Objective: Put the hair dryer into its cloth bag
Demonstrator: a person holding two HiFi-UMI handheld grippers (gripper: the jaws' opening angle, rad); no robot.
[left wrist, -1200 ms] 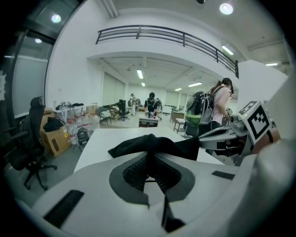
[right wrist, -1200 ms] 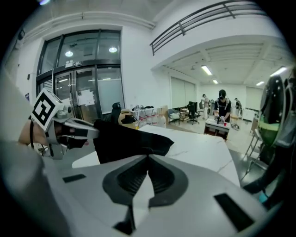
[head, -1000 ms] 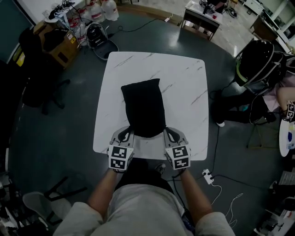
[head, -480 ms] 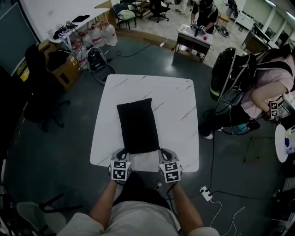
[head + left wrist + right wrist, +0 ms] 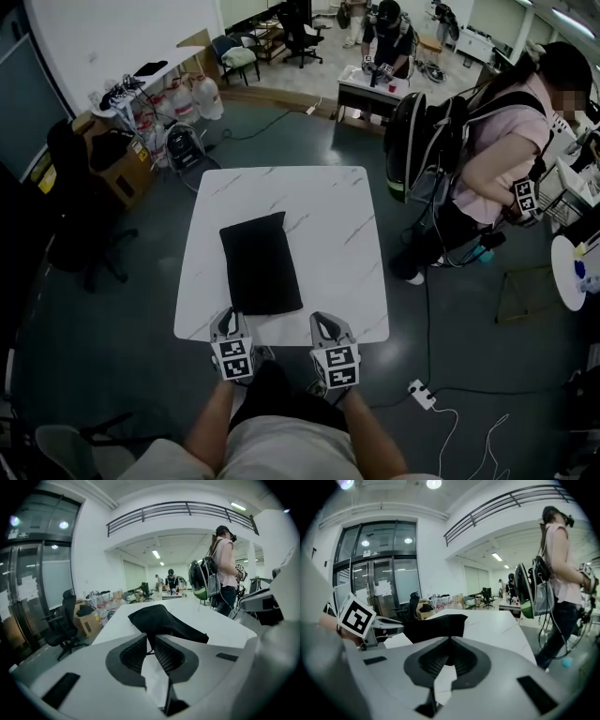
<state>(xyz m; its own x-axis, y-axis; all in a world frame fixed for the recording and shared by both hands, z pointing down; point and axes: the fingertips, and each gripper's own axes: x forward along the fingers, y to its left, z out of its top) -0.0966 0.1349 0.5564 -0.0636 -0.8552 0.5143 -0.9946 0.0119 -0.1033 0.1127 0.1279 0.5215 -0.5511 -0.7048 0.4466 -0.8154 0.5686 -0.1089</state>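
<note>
A white marbled surface (image 5: 328, 216) stands on a dark floor (image 5: 122, 309), and around it the room is busy. A person in a pink top (image 5: 502, 141) wearing a dark backpack (image 5: 417, 145) stands off its far right corner, well apart from the work. A black office chair (image 5: 80, 192), a cardboard box (image 5: 122, 173) and a row of water jugs (image 5: 192, 98) sit off to the left. A small desk (image 5: 370, 89) lies beyond the far edge, and a power strip (image 5: 420, 394) with its cable lies on the floor at the near right. The cloth bag (image 5: 260, 264) lies flat on the left half of the surface, its long side running away from the person and slightly slanted, its near end close to the near edge. The hair dryer itself cannot be made out in any view. The left tongs (image 5: 225, 319) sit at the near edge just beside the bag's near left corner. The left gripper view shows its jaws a narrow slit apart, having just been opening, with the bag (image 5: 161, 620) lying just beyond the tips and not pinched by them. The right tongs (image 5: 319, 321) hover at the near edge, off the bag's near right corner and apart from it. Its jaws are closed tip to tip on nothing, and the bag (image 5: 436, 625) lies ahead and to the left.
</note>
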